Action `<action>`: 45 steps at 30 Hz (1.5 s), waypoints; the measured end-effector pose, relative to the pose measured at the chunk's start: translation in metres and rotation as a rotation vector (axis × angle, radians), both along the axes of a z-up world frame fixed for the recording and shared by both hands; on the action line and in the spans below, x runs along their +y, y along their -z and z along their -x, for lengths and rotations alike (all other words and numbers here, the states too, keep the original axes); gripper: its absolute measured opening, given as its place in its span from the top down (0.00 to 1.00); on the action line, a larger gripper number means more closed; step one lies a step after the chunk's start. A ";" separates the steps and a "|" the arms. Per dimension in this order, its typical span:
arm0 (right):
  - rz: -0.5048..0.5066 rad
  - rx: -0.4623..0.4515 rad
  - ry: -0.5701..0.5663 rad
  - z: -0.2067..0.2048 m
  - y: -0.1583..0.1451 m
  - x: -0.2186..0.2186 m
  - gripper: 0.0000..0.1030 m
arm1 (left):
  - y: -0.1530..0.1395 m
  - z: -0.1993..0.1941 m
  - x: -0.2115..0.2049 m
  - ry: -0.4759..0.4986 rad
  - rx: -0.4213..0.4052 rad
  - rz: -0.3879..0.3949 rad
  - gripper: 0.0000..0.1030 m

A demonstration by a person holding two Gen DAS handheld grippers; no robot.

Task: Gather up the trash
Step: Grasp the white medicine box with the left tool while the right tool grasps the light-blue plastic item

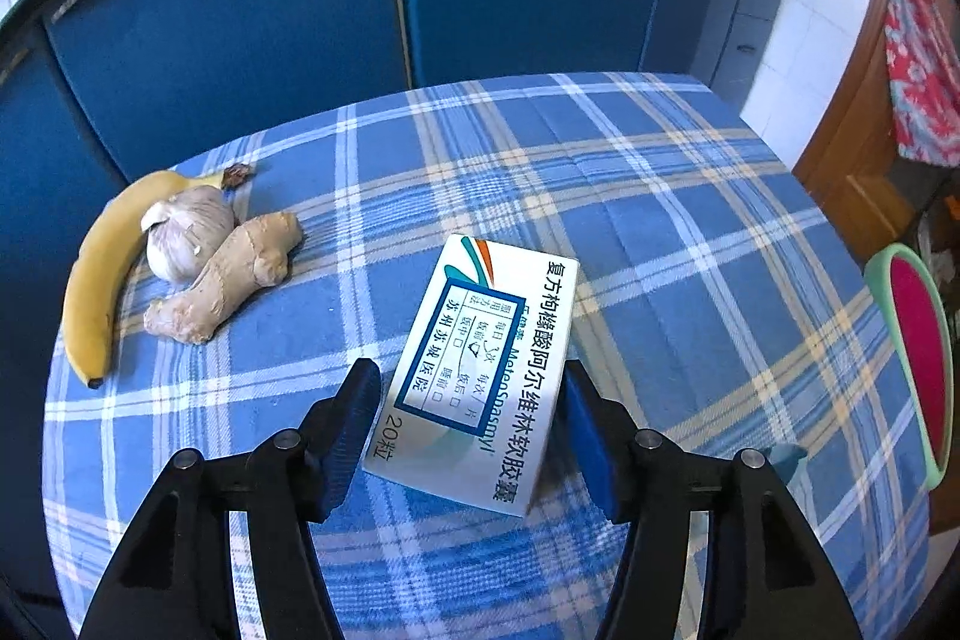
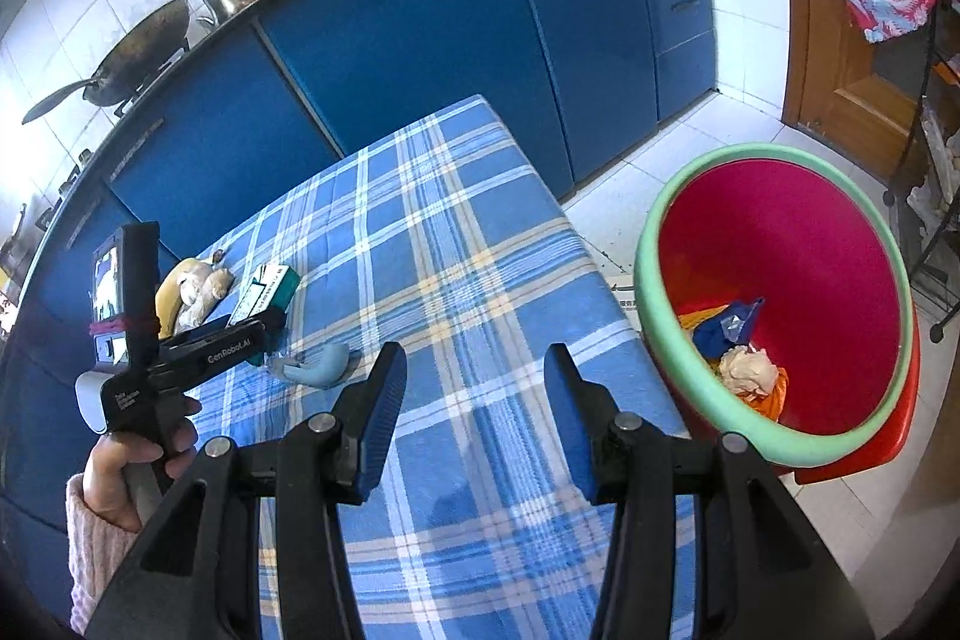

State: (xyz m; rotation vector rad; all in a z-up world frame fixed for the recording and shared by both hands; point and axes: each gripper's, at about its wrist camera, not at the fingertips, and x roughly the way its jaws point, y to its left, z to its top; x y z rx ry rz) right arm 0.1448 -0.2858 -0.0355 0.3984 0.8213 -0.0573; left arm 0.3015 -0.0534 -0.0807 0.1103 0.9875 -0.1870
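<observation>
A white and teal medicine box point(image 1: 480, 370) lies on the blue plaid tablecloth point(image 1: 660, 232). My left gripper point(image 1: 471, 388) is open, its two blue pads on either side of the box's near end, with a small gap on the left. The box also shows in the right wrist view point(image 2: 267, 295), at the left gripper's tips. My right gripper point(image 2: 474, 370) is open and empty above the table's right part. A red bin with a green rim point(image 2: 780, 316) stands on the floor to the right and holds crumpled paper and wrappers.
A banana point(image 1: 102, 274), a garlic bulb point(image 1: 186, 238) and a ginger root point(image 1: 228, 280) lie at the table's left edge. A pale blue curved piece point(image 2: 318, 370) lies near the left gripper. Blue cabinets point(image 1: 270, 10) stand behind the table.
</observation>
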 end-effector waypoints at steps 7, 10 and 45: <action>0.001 0.012 -0.034 -0.012 0.006 0.017 0.52 | -0.006 0.013 0.018 -0.049 -0.017 0.050 0.43; 0.001 0.016 -0.057 -0.016 0.007 0.027 0.52 | -0.014 0.024 0.028 -0.077 -0.032 0.072 0.43; -0.081 0.067 -0.103 -0.076 0.047 0.092 0.87 | -0.027 0.100 0.093 -0.246 -0.062 0.145 0.43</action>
